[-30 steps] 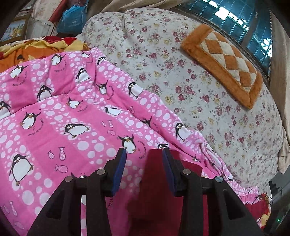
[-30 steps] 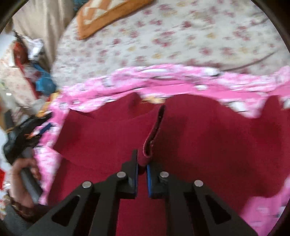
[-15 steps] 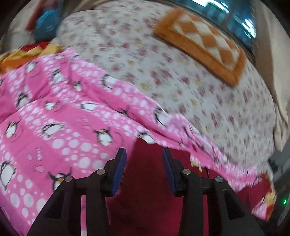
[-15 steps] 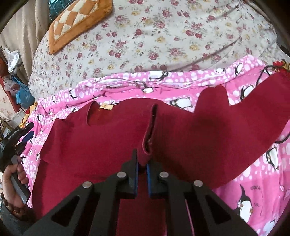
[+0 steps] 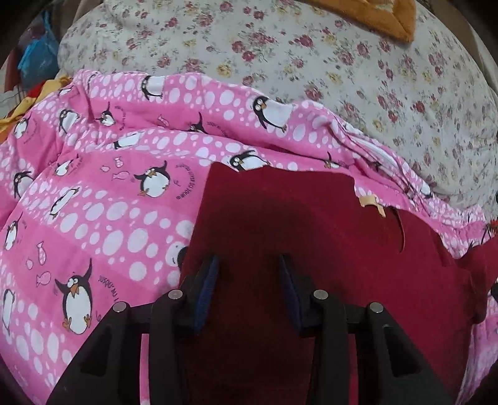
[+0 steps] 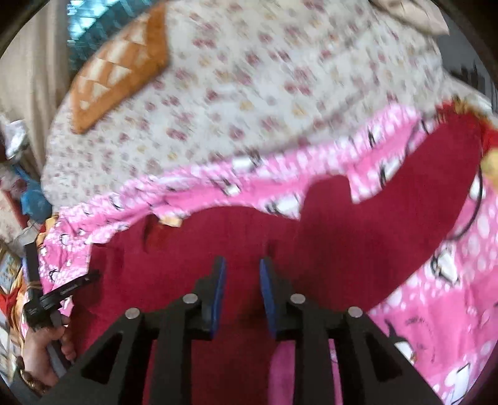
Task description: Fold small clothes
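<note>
A dark red garment lies flat on a pink penguin-print blanket; a small tan label shows at its neckline. My left gripper is open and empty, low over the garment's left part. In the right wrist view, the same red garment spreads across the blanket, one part reaching up to the right. My right gripper is open and empty just above the cloth. The left gripper and the hand holding it show at the left edge of that view.
A floral-print bed cover lies beyond the blanket, with an orange checked cushion on it. Blue bags and clutter sit at the far left. A window is behind the cushion.
My right gripper has opened and let go of the red fold it was pinching; the garment now lies flat. My left gripper has moved right and lower over the garment.
</note>
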